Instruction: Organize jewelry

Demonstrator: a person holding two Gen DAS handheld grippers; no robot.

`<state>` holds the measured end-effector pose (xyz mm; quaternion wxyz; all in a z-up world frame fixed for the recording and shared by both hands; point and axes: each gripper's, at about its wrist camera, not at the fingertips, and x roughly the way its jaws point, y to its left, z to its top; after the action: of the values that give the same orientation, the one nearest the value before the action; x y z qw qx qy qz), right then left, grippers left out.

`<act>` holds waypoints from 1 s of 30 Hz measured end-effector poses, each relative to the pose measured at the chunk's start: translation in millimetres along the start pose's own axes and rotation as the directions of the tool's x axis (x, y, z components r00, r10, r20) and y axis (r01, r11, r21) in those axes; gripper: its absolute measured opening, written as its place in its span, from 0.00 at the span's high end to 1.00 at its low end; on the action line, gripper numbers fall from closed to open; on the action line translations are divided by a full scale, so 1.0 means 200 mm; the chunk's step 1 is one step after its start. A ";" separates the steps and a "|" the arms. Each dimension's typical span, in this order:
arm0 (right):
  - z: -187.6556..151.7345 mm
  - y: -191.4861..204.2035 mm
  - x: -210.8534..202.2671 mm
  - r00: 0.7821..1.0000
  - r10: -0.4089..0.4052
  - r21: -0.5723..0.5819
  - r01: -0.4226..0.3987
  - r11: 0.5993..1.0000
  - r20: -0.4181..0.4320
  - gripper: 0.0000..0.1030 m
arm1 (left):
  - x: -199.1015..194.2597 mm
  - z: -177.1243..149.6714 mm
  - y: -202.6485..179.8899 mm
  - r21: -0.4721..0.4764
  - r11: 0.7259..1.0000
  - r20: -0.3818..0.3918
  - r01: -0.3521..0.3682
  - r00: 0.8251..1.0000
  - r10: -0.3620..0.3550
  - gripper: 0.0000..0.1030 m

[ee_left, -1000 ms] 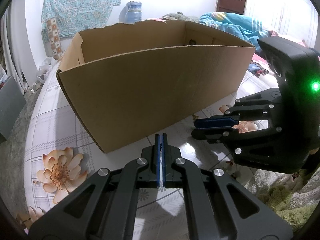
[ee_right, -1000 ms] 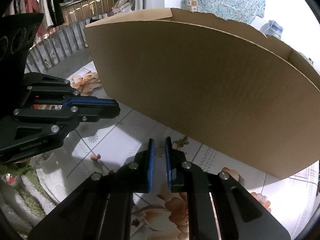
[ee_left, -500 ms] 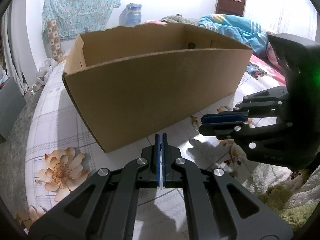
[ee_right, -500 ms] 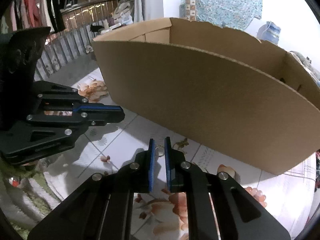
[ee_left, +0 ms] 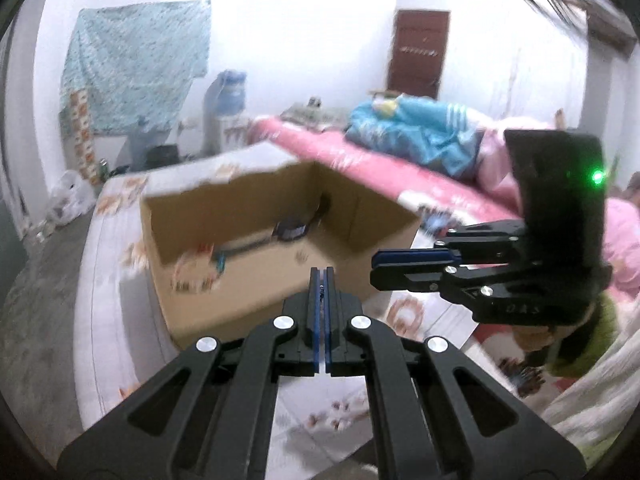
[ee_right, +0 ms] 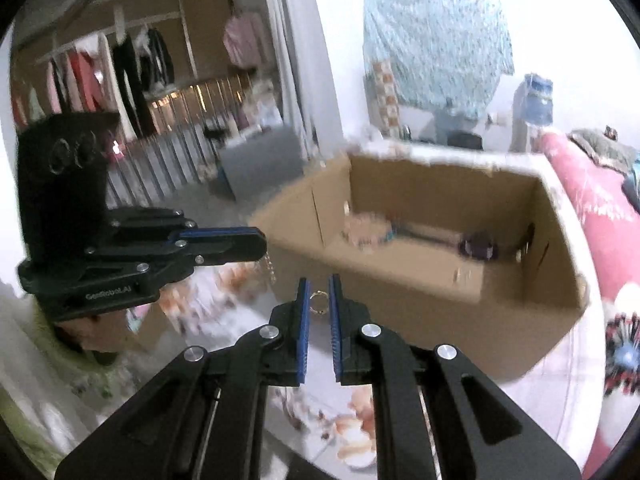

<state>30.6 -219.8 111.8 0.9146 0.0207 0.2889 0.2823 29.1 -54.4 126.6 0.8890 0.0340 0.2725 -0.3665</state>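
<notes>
Both grippers hold jewelry just short of the cardboard box point(ee_right: 400, 280).

The right gripper point(ee_right: 319, 304) pinches a small gold ring point(ee_right: 319, 303) between its blue pads; the left gripper point(ee_left: 321, 284) is fully closed, and in the right wrist view a thin chain point(ee_right: 270, 268) dangles from its tip. The open box, on a floral cloth point(ee_left: 116, 320), already holds a few blurred items. Both pieces look light, hard and slippery: the ring is likely to twist out unless gripped across its band, and the limp chain will probably swing and snag.

Gold ring point(ee_right: 319, 303) in right gripper point(ee_right: 319, 292)
</notes>
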 end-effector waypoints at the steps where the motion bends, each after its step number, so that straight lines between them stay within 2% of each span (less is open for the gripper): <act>1: 0.05 -0.03 -0.01 1.000 0.019 0.004 -0.019 1.000 0.011 0.91 | 0.01 0.06 0.02 -0.005 1.000 -0.003 0.018 1.000 -0.018 0.99; 3: 0.16 -0.11 0.00 0.998 0.054 0.018 -0.054 0.998 0.016 0.91 | 0.06 0.16 0.07 -0.021 0.998 -0.027 0.058 0.998 -0.058 0.99; 5: 0.25 -0.19 0.04 0.998 0.069 0.025 -0.069 0.997 0.000 0.91 | 0.13 0.23 0.11 -0.035 0.997 -0.067 0.062 0.996 -0.064 0.99; 7: 0.31 -0.27 0.12 0.996 0.074 0.042 -0.072 0.997 -0.052 0.91 | 0.24 0.28 0.18 -0.058 0.997 -0.129 0.045 0.990 -0.052 0.99; 9: 0.37 -0.36 0.24 0.989 0.083 0.086 -0.072 0.994 -0.125 0.91 | 0.37 0.30 0.26 -0.121 0.991 -0.198 0.057 0.977 -0.080 0.99; 12: 0.40 -0.48 0.43 0.966 0.083 0.139 -0.049 0.989 -0.247 0.91 | 0.54 0.30 0.36 -0.178 0.983 -0.280 0.040 0.956 -0.090 0.99; 13: 0.40 -0.50 0.50 0.956 0.088 0.147 -0.048 0.988 -0.280 0.91 | 0.62 0.29 0.39 -0.203 0.979 -0.317 0.032 0.944 -0.097 0.99; 16: 0.39 -0.57 0.68 0.924 0.090 0.176 -0.025 0.984 -0.373 0.91 | 0.76 0.27 0.44 -0.217 0.976 -0.384 -0.018 0.921 -0.069 0.99; 19: 0.37 -0.61 0.78 0.901 0.086 0.181 -0.008 0.983 -0.426 0.90 | 0.83 0.25 0.49 -0.250 0.967 -0.421 -0.050 0.905 -0.062 0.99; 22: 0.36 -0.67 0.83 0.890 0.087 0.220 0.015 0.975 -0.447 0.90 | 0.86 0.24 0.50 -0.259 0.963 -0.432 -0.076 0.901 -0.045 0.97; 25: 0.35 -0.71 0.84 0.892 0.115 0.265 0.006 0.964 -0.438 0.90 | 0.88 0.23 0.51 -0.271 0.959 -0.437 -0.081 0.898 -0.048 0.91; 30: 0.37 -0.74 0.82 0.901 0.118 0.291 0.010 0.957 -0.418 0.90 | 0.88 0.23 0.52 -0.280 0.956 -0.437 -0.094 0.899 -0.040 0.89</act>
<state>255.5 -249.2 59.2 0.8071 0.0978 0.5206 0.2606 222.7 -101.4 61.5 0.8051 -0.0131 0.5160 -0.2923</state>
